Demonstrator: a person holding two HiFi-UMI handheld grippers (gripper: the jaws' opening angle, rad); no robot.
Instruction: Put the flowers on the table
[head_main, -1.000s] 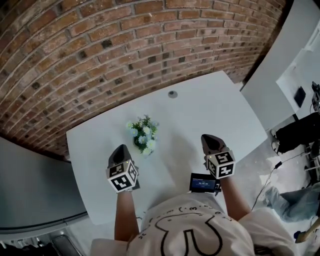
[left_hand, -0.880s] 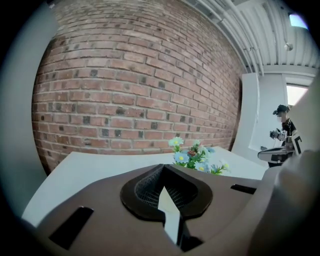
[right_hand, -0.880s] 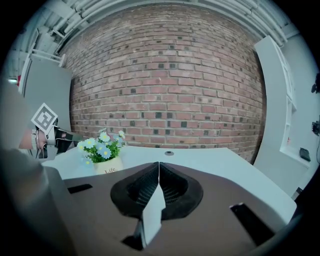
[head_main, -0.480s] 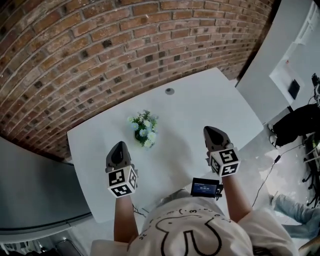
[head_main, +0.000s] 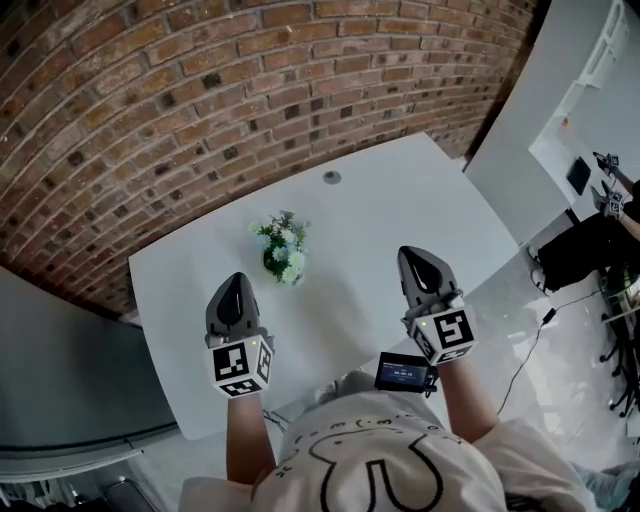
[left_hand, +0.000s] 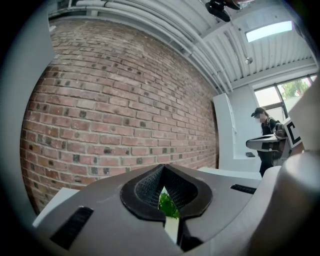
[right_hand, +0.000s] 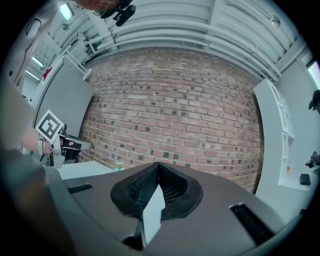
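A small bunch of white and green flowers (head_main: 280, 250) stands upright on the white table (head_main: 400, 215), toward its back left. My left gripper (head_main: 233, 287) hovers just short of the flowers and to their left, shut and empty. Through the slit under its closed tips (left_hand: 163, 171) I see green leaves (left_hand: 168, 206) straight ahead. My right gripper (head_main: 413, 259) hangs over the table's right half, well to the right of the flowers, also shut on nothing (right_hand: 158, 167). In the right gripper view the flowers (right_hand: 119, 164) are tiny, off to the left.
A brick wall (head_main: 200, 110) runs close behind the table. A small round disc (head_main: 331, 177) lies near the table's back edge. A grey panel (head_main: 60, 370) stands at the left, a white partition (head_main: 545, 110) at the right. A person (left_hand: 262, 125) stands far off to the right.
The flowers stay where they were on the table. Both grippers remain shut and empty, holding about the same distance from the flowers; the head view has shifted slightly.
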